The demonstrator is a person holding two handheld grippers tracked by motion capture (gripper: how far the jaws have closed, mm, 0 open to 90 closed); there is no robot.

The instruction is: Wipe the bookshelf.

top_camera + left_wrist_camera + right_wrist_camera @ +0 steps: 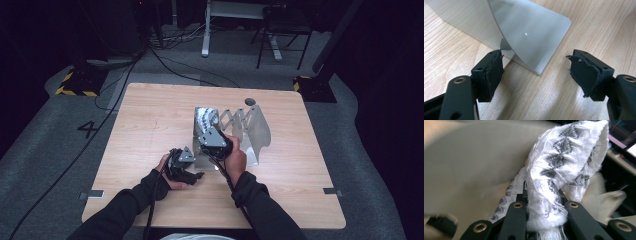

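Near the middle of the wooden table (150,115): steel accordion rack (250,127), upright. Right tool (212,131) clamped on a white-and-grey woven cloth (564,167), lifted beside the rack (placing on it judged pending). Left tool (536,72) with jaws apart, empty, at the rack's near-left plate (531,32); nothing hung yet.

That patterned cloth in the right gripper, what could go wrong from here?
1. The right gripper pinches the frayed patterned cloth near its edge; loose threads may snag or the cloth may slip out.
2. The cloth hangs beside the metal rack; it could catch on the rack and drag it.
3. The left gripper stands open by the rack's base plate, not gripping it, so the rack may shift or tip.
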